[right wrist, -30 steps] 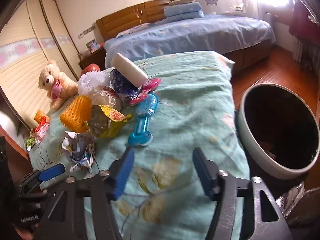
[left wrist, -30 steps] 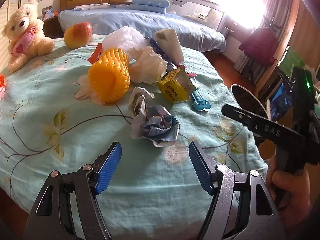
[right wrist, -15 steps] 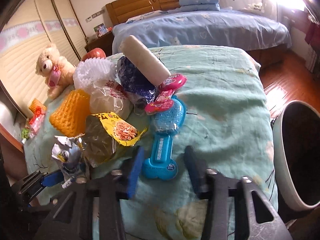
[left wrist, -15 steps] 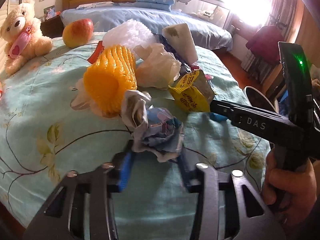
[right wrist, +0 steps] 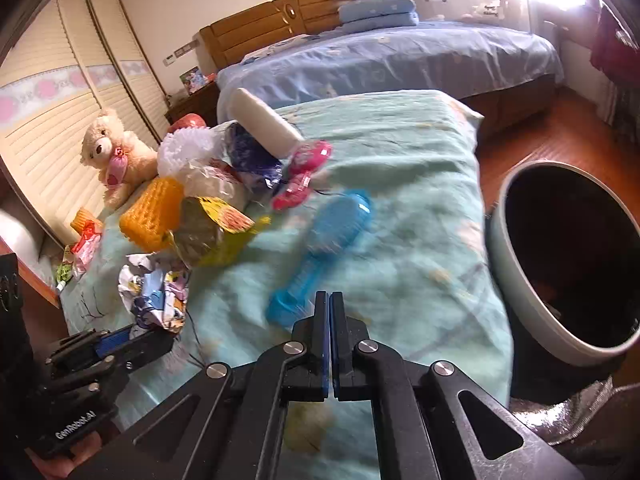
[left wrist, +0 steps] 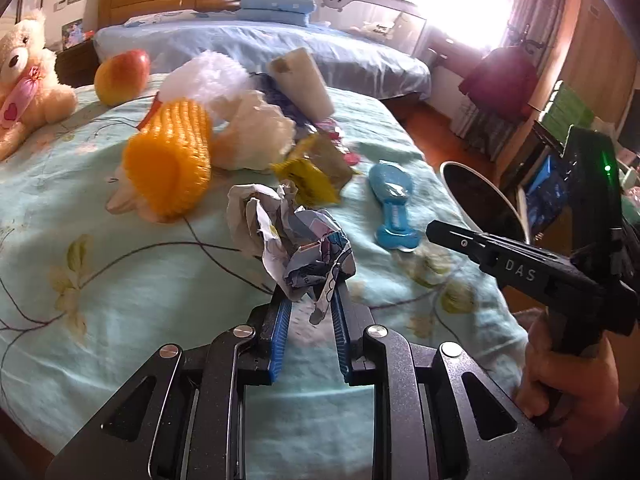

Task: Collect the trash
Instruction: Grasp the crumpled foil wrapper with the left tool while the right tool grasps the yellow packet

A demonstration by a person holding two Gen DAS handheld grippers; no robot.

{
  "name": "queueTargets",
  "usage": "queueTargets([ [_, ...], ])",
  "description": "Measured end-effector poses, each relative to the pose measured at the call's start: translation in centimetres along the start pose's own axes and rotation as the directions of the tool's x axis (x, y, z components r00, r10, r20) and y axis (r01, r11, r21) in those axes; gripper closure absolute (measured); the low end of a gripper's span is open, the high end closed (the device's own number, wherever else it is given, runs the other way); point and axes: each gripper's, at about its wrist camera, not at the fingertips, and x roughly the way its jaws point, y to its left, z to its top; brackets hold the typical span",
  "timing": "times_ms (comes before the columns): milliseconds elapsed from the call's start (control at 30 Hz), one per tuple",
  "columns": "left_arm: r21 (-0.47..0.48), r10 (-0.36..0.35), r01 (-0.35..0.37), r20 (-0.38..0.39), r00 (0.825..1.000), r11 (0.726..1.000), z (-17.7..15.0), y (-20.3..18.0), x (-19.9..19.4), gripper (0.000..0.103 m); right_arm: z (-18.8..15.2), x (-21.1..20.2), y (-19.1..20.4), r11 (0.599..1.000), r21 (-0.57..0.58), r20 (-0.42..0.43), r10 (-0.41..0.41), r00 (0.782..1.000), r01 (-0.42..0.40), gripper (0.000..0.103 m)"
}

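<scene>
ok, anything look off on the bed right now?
Yes. The right claw is shut on nothing, its tips just short of the blue brush. The left claw has been closing and grips the crumpled paper, so only one side holds trash.

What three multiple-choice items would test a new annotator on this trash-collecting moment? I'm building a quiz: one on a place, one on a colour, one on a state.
1. Where is the bin?
A. on the bed
B. on the floor beside the bed's right edge
C. behind the teddy bear

2. What colour is the foam fruit net beside the crumpled paper?
A. orange
B. green
C. purple

3. What is the left gripper doing?
A. standing wide open
B. gripping the blue brush
C. closed on the crumpled paper

Key: B, the bin stands below the bed's edge; A, the net is orange; C, the paper sits pinched between the fingers, which have just been closing.
</scene>
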Motion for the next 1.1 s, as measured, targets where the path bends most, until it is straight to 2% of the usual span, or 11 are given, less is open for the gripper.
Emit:
queueTargets([
  [67, 0.006, -0.001, 0.001, 0.004, 1.000, 1.000, -0.1, -0.3, -0.2, 0.084, -0.2, -0.2, -0.4, 1.000, 0.016, 0.002, -0.003, 1.000, 0.003, 0.102],
  [167, -0.001, -0.003, 0.003, 0.004, 1.000, 1.000, -0.1, -0.2, -0.5, 0.084, -0.1, -0.3, -1.0, 0.996, 0.073, 0.002, 0.042, 0.999, -0.042, 0.094],
  [233, -0.006, 0.001, -0.001, 0.005, 1.000, 1.000, -0.2, 0.0, -0.6, 0.084, 0.0, 0.0, -0.9, 0.995, 0.090, 0.000, 0.045, 0.999, -0.045, 0.088],
  [333, -0.014, 0.007, -0.006, 0.009, 1.000, 1.000, -0.2, 0.7, -0.8, 0.084, 0.2, 0.6, -0.2, 0.994, 0.088, -0.005, 0.063, 0.998, -0.062, 0.075],
  [400, -0.021, 0.016, -0.016, 0.014, 1.000, 1.000, -0.2, 1.3, -1.1, 0.084, 0.2, 0.9, 0.6, 0.995, 0.075, -0.006, 0.066, 0.998, -0.065, 0.075],
  [467, -0.034, 0.019, -0.019, 0.013, 1.000, 0.999, -0.2, 2.0, -1.1, 0.084, 0.3, 1.3, 1.3, 0.997, 0.061, -0.010, 0.047, 0.999, -0.046, 0.066],
  [567, -0.045, 0.023, -0.022, 0.012, 1.000, 0.999, -0.4, 2.6, -1.1, 0.084, 0.3, 1.5, 1.5, 0.997, 0.067, -0.009, 0.047, 0.999, -0.046, 0.065],
  [667, -0.055, 0.021, -0.020, 0.013, 1.000, 0.998, -0.5, 3.1, -1.2, 0.084, 0.6, 0.6, 2.3, 0.999, 0.037, 0.027, -0.001, 1.000, 0.000, 0.064],
  [767, -0.058, 0.019, -0.018, 0.011, 1.000, 0.998, -0.5, 3.4, -1.1, 0.084, 1.2, -0.2, 3.2, 0.999, 0.004, 0.056, 0.054, 0.997, -0.054, 0.064],
  [933, -0.062, 0.020, -0.019, 0.017, 1.000, 0.998, -0.4, 3.8, -1.4, 0.084, 2.0, 0.6, 3.7, 0.988, 0.046, 0.057, 0.143, 0.988, -0.145, 0.064],
  [1100, -0.060, 0.025, -0.024, 0.021, 0.999, 0.998, -0.3, 3.9, -1.7, 0.084, 2.6, 2.4, 4.5, 0.986, 0.058, 0.041, 0.152, 0.988, -0.154, 0.064],
])
